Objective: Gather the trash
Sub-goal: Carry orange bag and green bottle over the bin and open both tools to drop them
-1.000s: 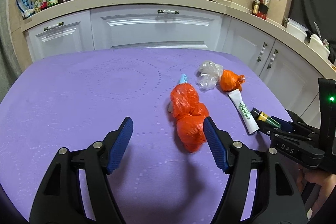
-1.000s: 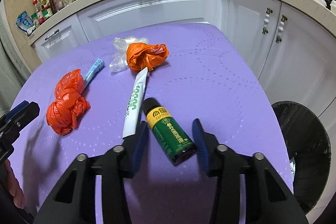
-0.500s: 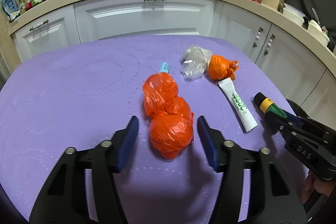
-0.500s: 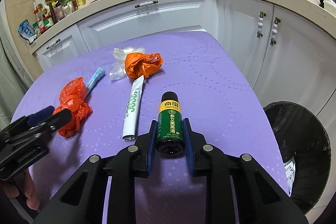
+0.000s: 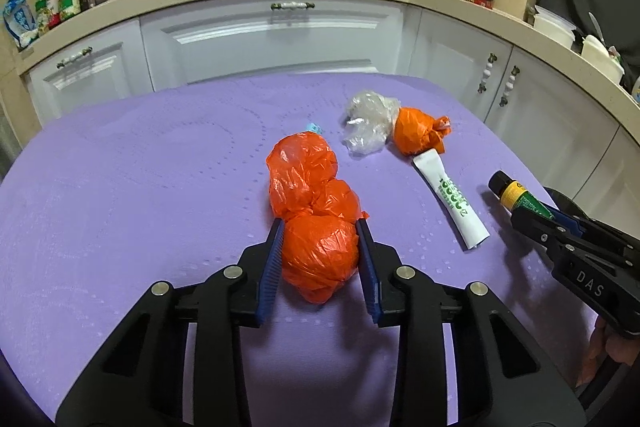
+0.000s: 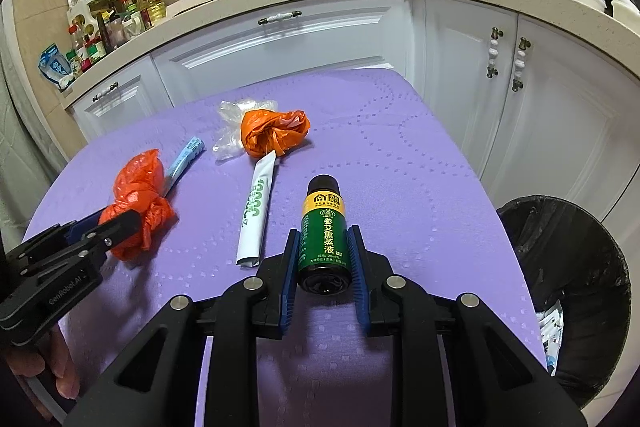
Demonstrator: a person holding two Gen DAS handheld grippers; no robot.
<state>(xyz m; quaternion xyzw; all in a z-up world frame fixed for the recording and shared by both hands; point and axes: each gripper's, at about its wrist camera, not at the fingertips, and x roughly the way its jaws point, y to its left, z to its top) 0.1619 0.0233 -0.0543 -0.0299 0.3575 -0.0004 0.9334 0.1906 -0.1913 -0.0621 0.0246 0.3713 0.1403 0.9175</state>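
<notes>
Orange plastic, crumpled and knotted into three bulging lumps, makes up the large orange bag [image 5: 314, 223] lying on the purple table cover [image 5: 132, 195]; its near lump sits between the blue pads of the left gripper [image 5: 320, 227], whose jaws are closing and touch the film on both sides. A light blue tube [image 6: 185, 159] pokes out from beneath the bag's far end. Farther back lie a wad of clear plastic [image 5: 368, 125] and a smaller orange bag [image 5: 416, 131], touching each other, with a flattened white tube [image 5: 452, 197] printed in green running from the small bag toward the near edge. The right gripper [image 6: 322, 239] pinches a dark green bottle [image 6: 323, 231] with a yellow band and black cap, lying on its side on the cover, cap pointing away. Beside the table's right edge stands a black-lined bin [image 6: 568, 267].
</notes>
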